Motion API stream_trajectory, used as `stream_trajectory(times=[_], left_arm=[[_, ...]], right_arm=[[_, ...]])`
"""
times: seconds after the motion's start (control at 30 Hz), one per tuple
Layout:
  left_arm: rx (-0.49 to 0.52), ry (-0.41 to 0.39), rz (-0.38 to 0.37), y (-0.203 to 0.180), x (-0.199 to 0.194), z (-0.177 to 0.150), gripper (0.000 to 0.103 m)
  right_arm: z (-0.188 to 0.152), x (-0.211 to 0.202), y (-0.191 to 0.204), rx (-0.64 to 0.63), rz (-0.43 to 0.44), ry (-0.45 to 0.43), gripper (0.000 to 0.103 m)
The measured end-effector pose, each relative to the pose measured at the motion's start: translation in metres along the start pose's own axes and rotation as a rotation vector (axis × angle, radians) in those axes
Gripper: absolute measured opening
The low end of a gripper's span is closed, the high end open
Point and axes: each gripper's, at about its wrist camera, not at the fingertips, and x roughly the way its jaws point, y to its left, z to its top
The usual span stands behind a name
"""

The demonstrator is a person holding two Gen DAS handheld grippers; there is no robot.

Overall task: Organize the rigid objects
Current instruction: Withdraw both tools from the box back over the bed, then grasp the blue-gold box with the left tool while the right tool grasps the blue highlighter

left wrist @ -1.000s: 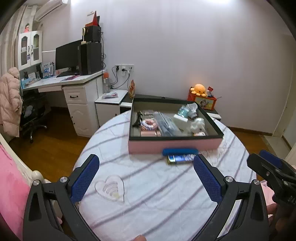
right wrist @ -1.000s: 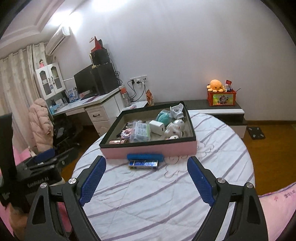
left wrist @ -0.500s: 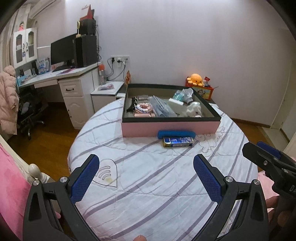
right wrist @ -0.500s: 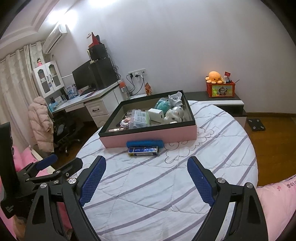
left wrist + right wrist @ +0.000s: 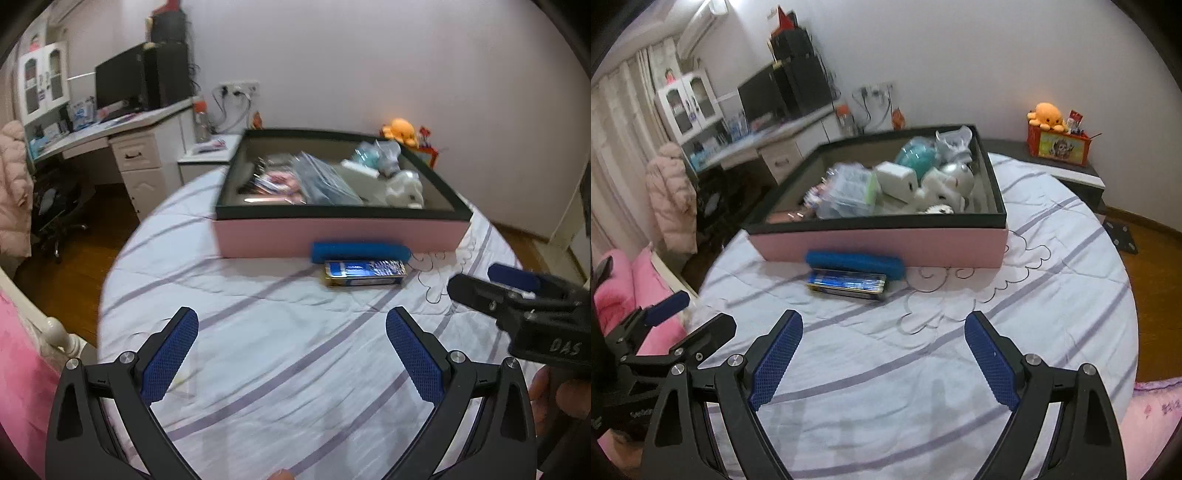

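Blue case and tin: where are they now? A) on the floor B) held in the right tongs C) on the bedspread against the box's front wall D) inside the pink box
C: the blue case and tin lie on the bedspread against the pink box front wall; both tongs open, empty.

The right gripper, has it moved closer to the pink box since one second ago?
Yes. The pink box and blue case sit larger and lower between the open right gripper.

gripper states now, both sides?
Left gripper: open, holding nothing, above the bedspread.
Right gripper: open, holding nothing.
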Motion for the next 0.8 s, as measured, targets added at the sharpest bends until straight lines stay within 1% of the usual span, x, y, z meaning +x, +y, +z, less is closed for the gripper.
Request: stream_trajectory(times=[0.1, 0.2, 0.33, 0.47, 0.6, 0.73, 0.8], left_arm=[[0.03, 0.035, 0.005, -0.019, 0.024, 0.006, 0.103], [0.042, 0.07, 0.01, -0.034, 0.047, 0.013, 0.103], [0.035, 0.129, 0.015, -0.048, 0.077, 0.022, 0.103], [0.025, 0.186, -0.01, -0.058, 0.098, 0.025, 0.103], [0.057, 0.183, 0.022, -0.071, 0.103, 0.027, 0.103], [0.053, 0.186, 0.018, -0.073, 0.104, 0.029, 0.103], [0.046, 0.184, 0.018, -0.071, 0.106, 0.029, 0.103]], right_arm=[[0.005, 0.006, -0.013, 0.021, 0.025, 0.003, 0.091], [0.009, 0.007, -0.024, 0.04, 0.022, -0.002, 0.091], [0.011, 0.011, -0.039, 0.066, 0.013, 0.001, 0.091], [0.011, 0.016, -0.046, 0.07, 0.014, 0.007, 0.091], [0.012, 0.024, -0.049, 0.062, 0.012, 0.025, 0.091], [0.012, 0.03, -0.052, 0.074, 0.029, 0.029, 0.091], [0.013, 0.03, -0.052, 0.077, 0.024, 0.027, 0.091]])
